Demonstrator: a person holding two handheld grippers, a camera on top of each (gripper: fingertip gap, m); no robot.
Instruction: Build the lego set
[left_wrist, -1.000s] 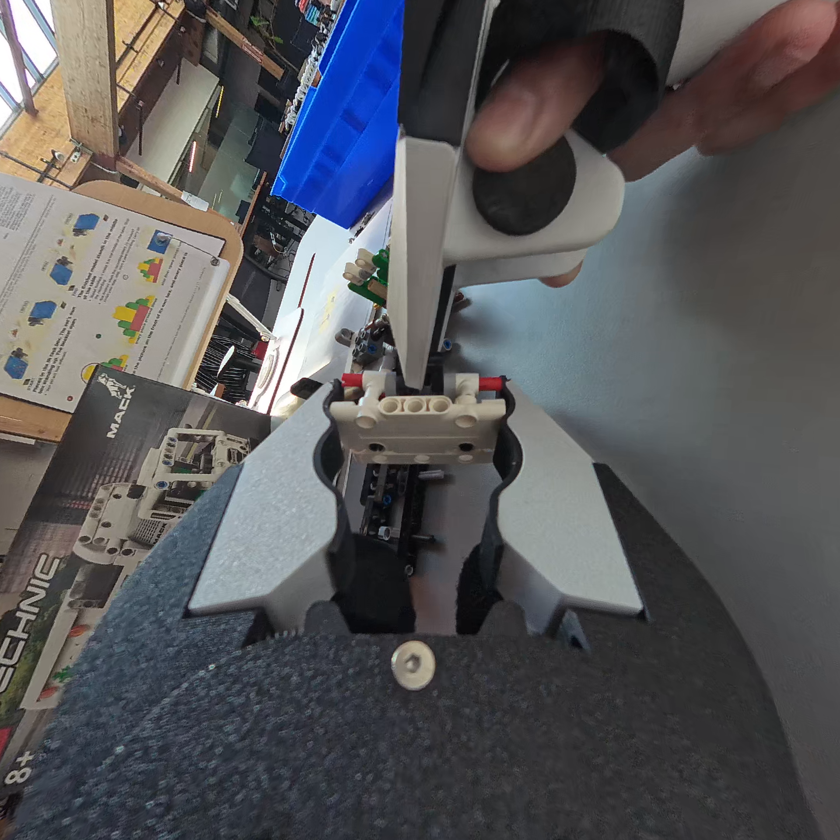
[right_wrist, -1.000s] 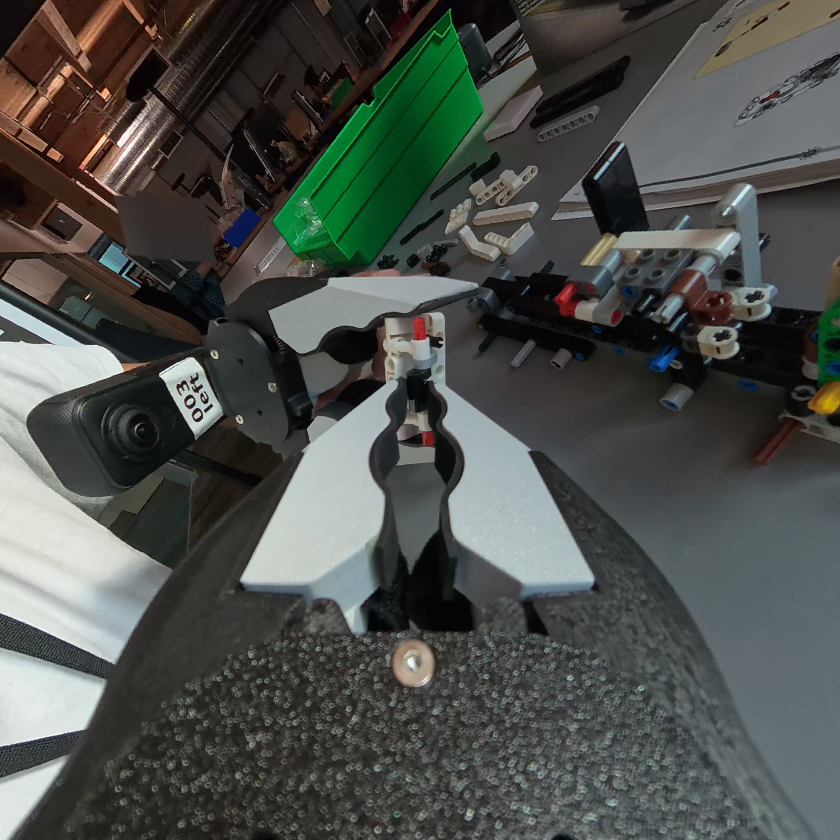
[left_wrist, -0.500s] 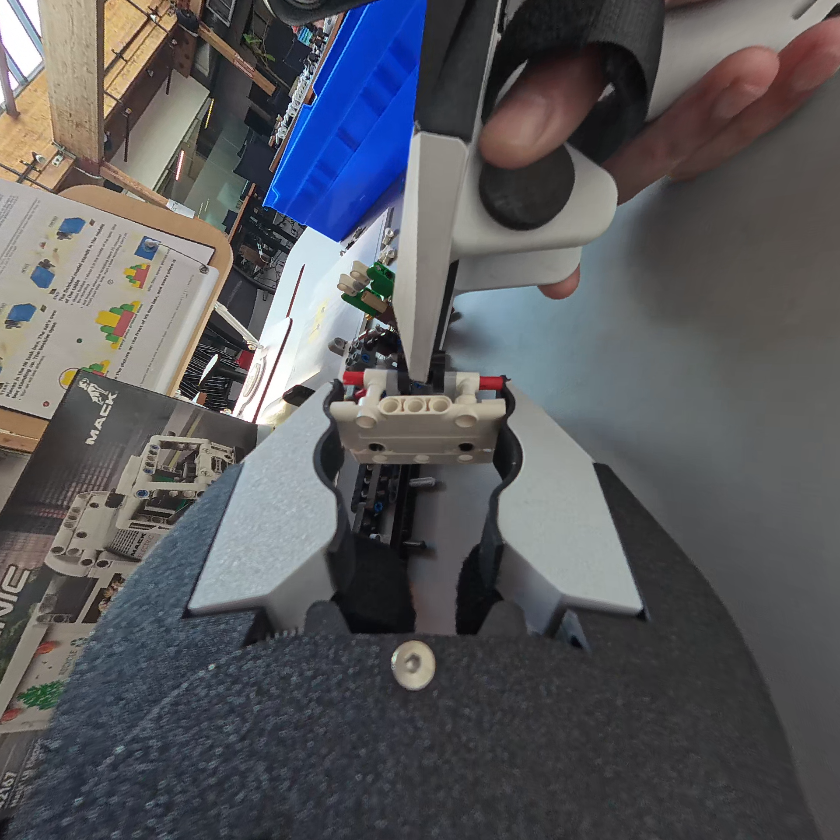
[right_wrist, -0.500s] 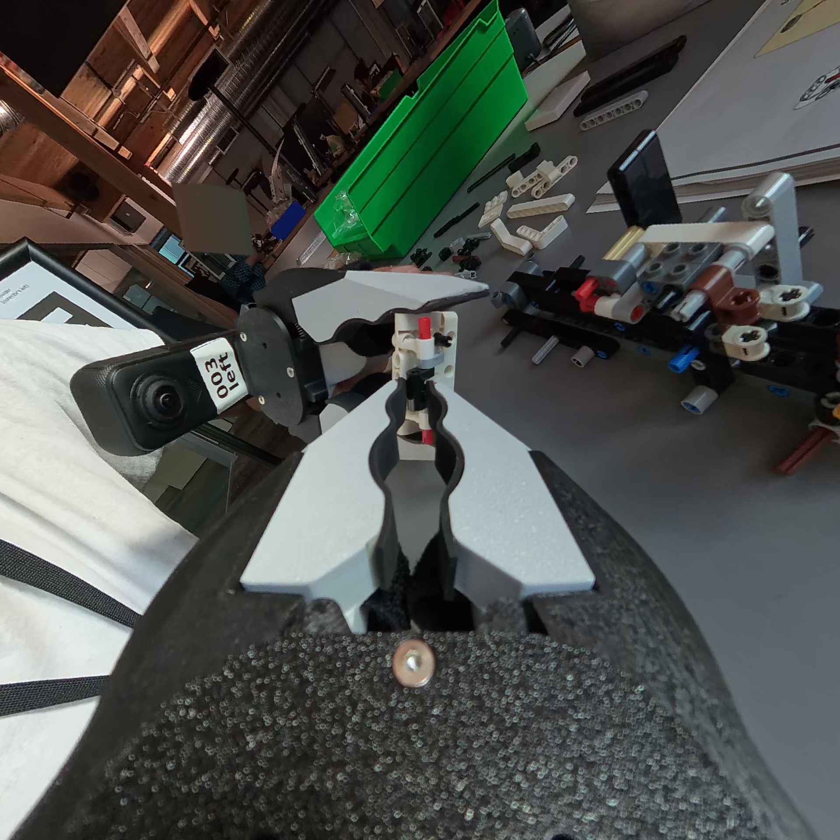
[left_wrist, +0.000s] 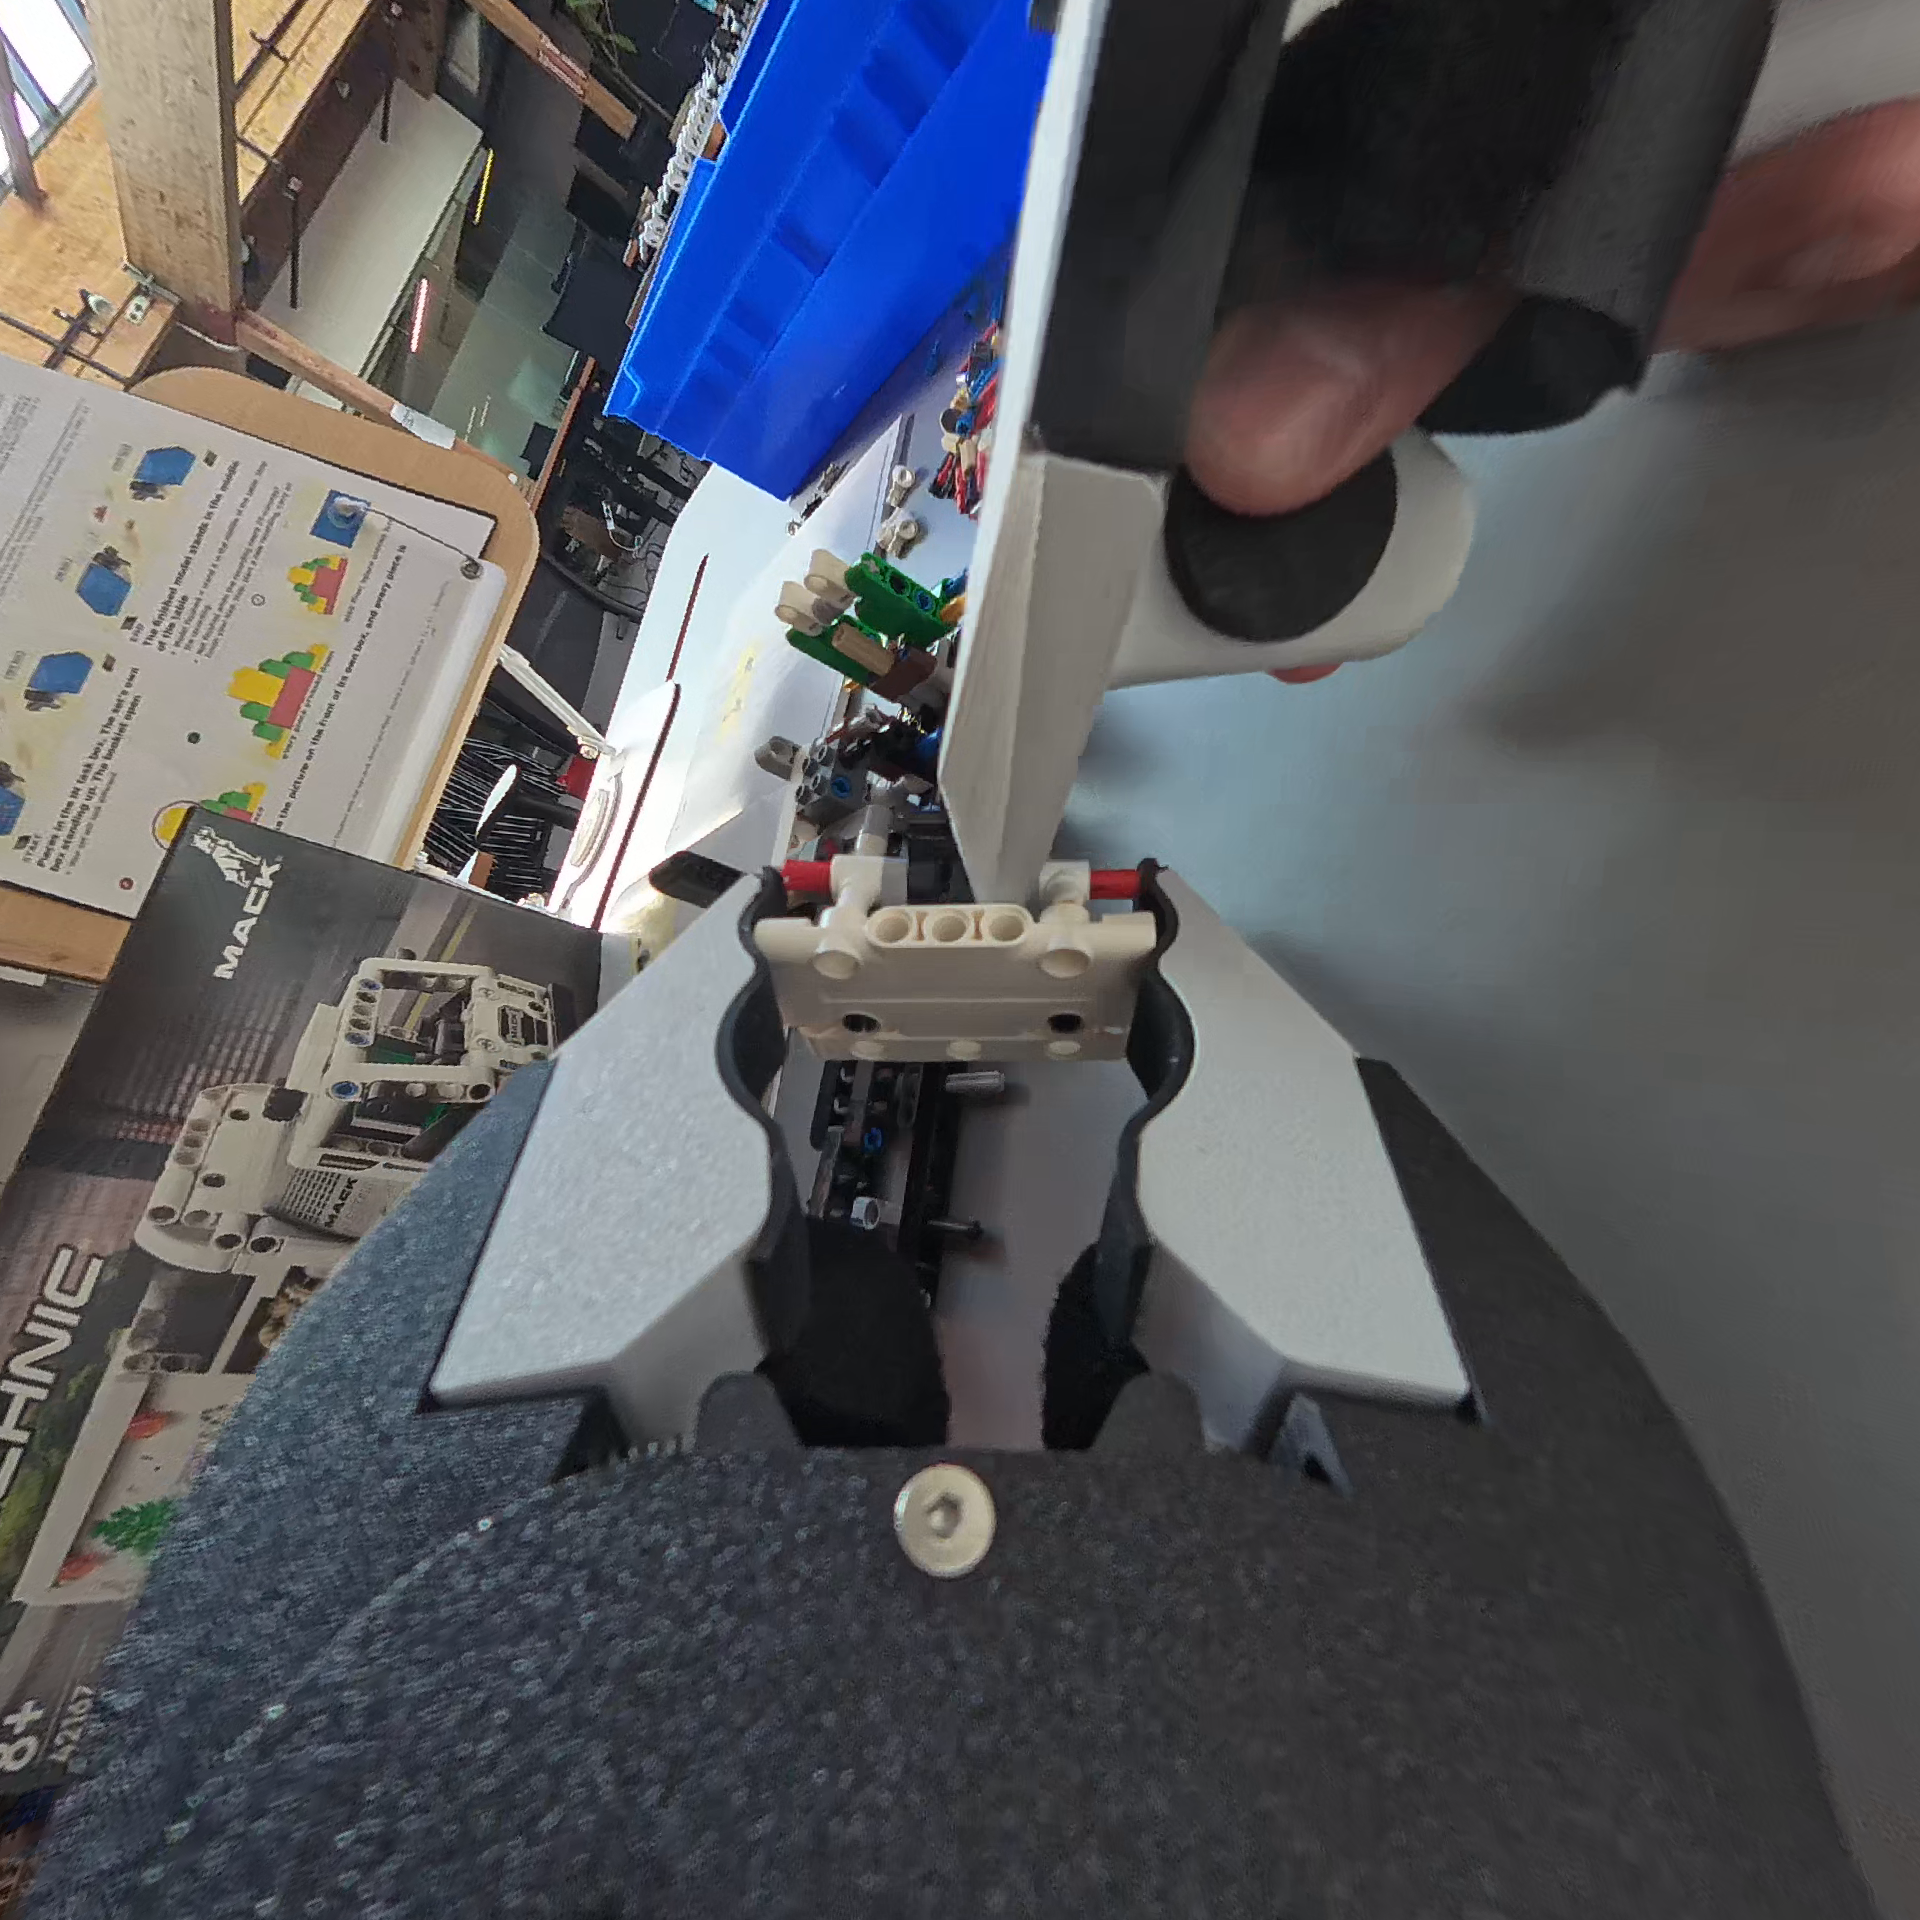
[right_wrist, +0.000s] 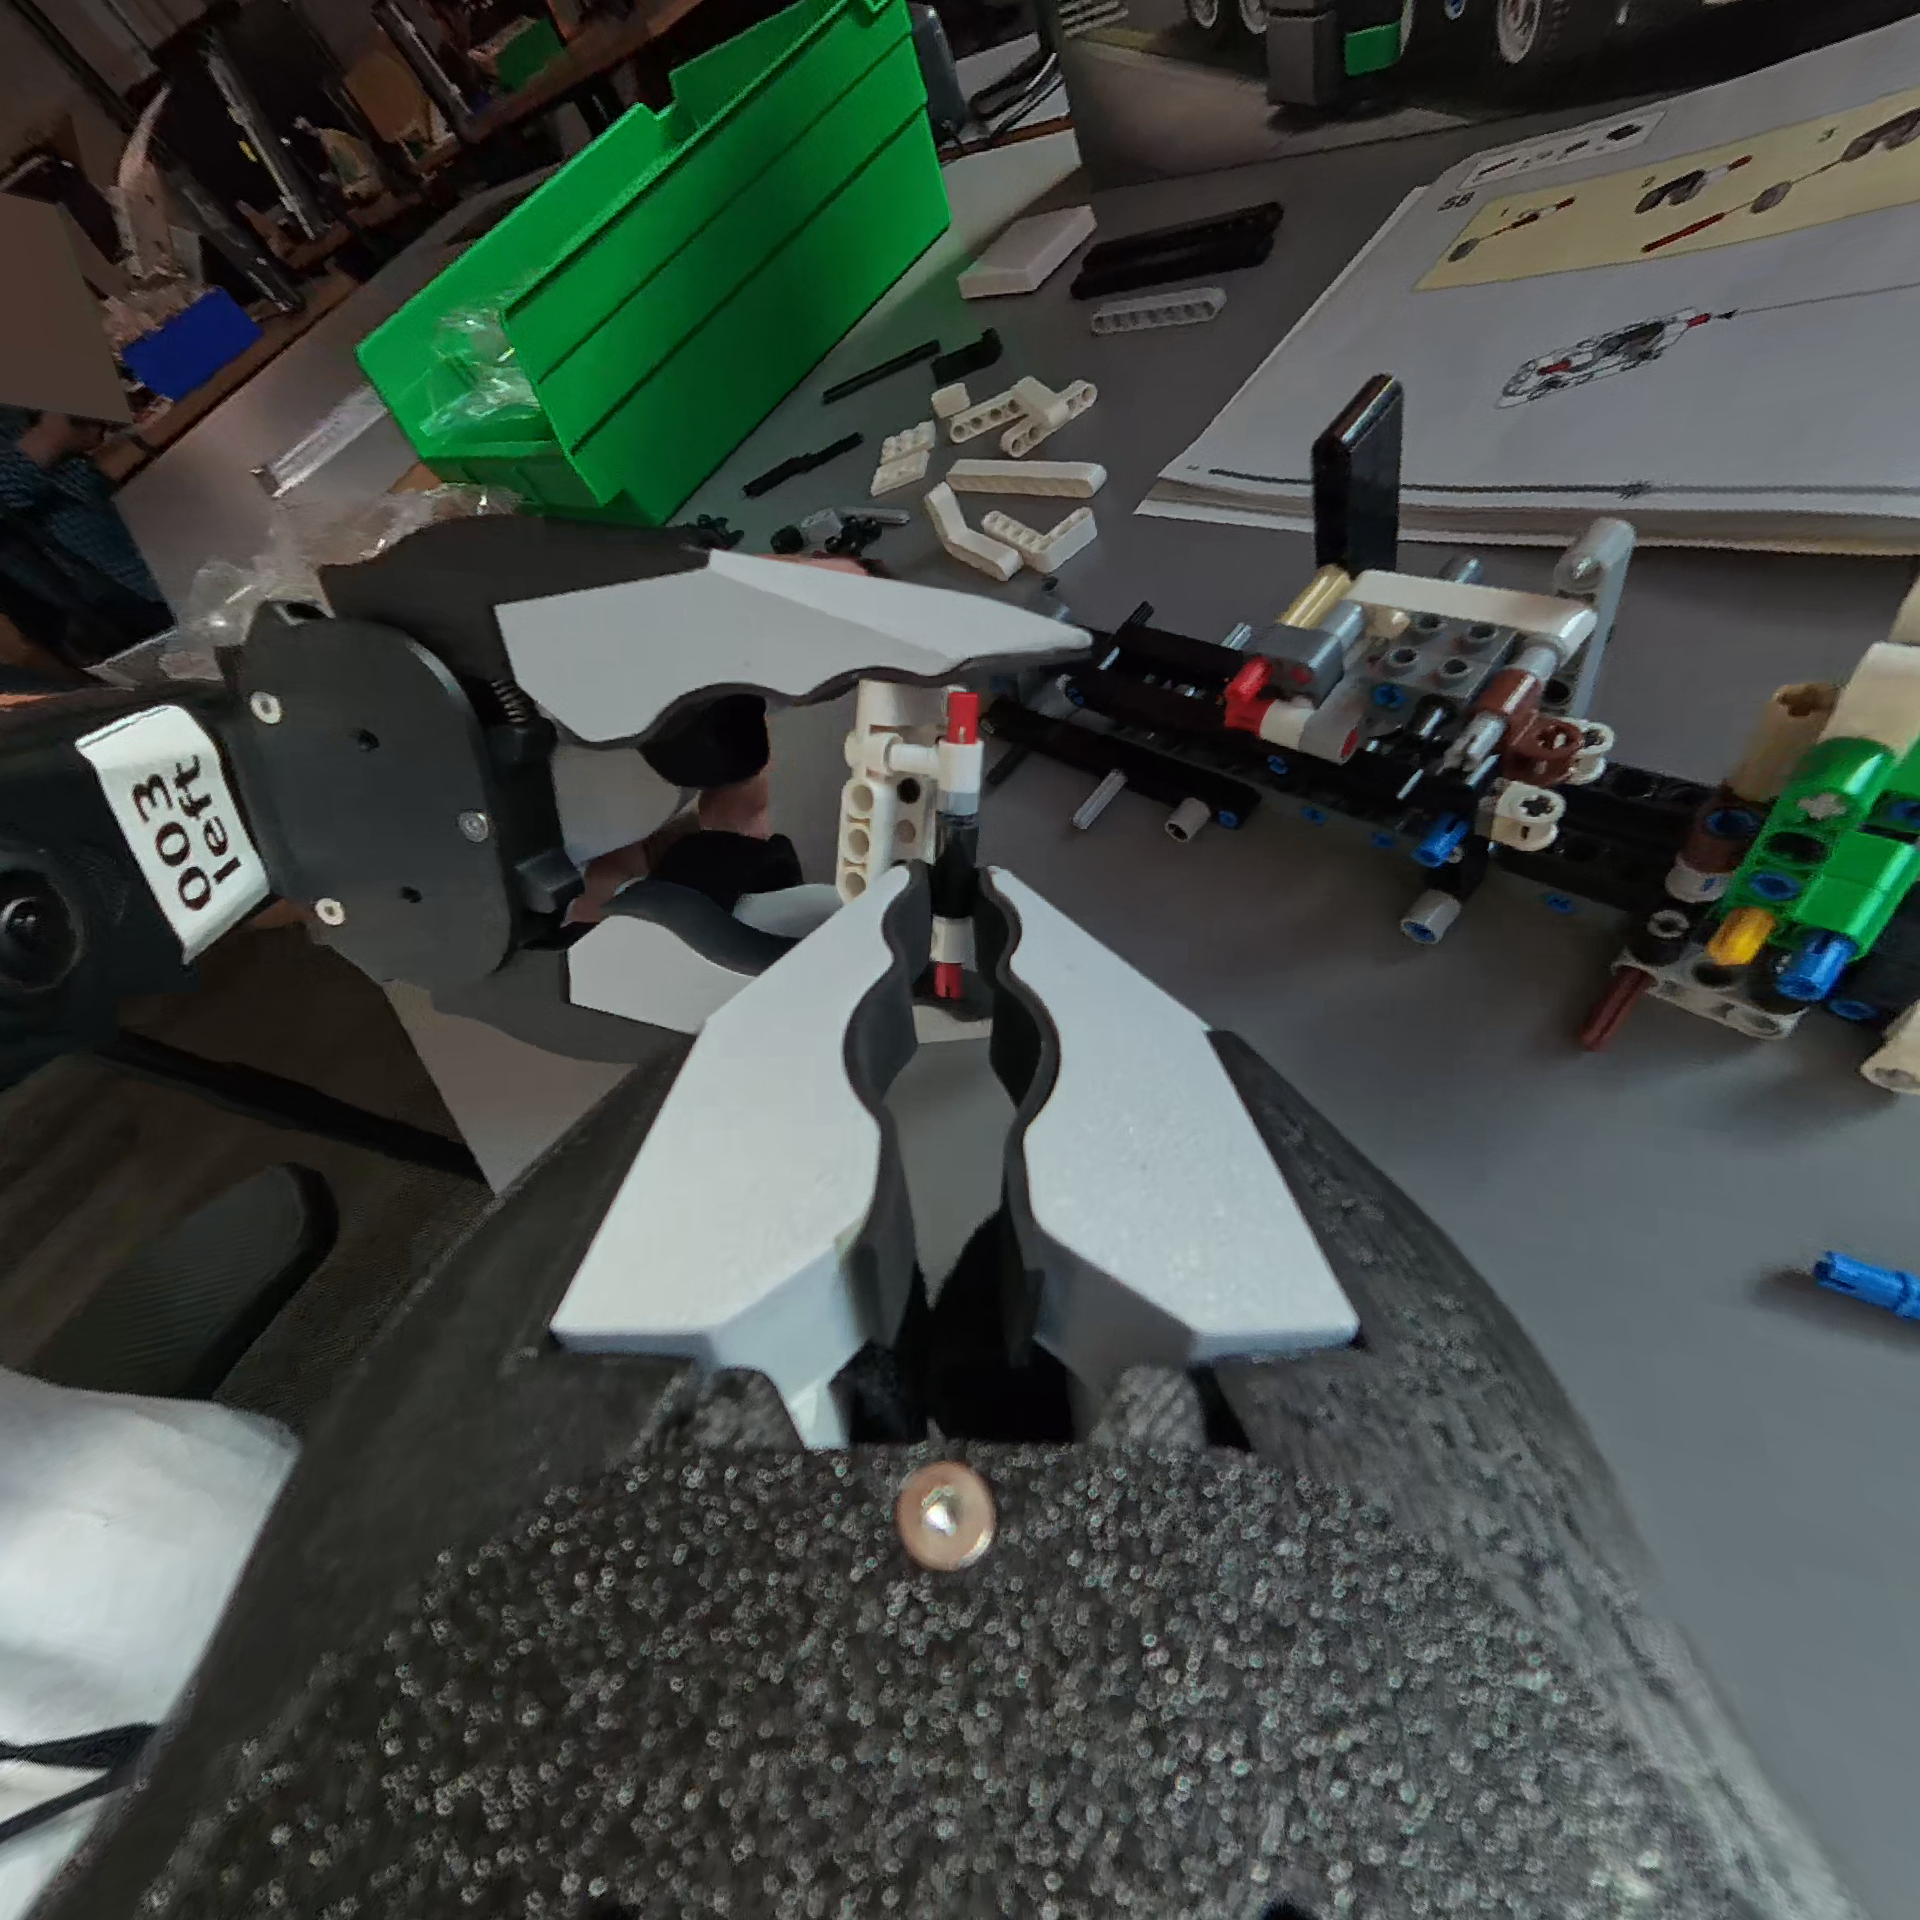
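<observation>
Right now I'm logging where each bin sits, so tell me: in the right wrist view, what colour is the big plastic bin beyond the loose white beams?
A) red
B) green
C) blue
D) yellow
B: the big plastic bin standing on the grey table behind the loose white beams is bright green in the right wrist view.

- Bright daylight enters from a window at upper left
- Wide-angle bending curves the edges
- Near foam housing and the far background are soft, slightly blurred
</observation>
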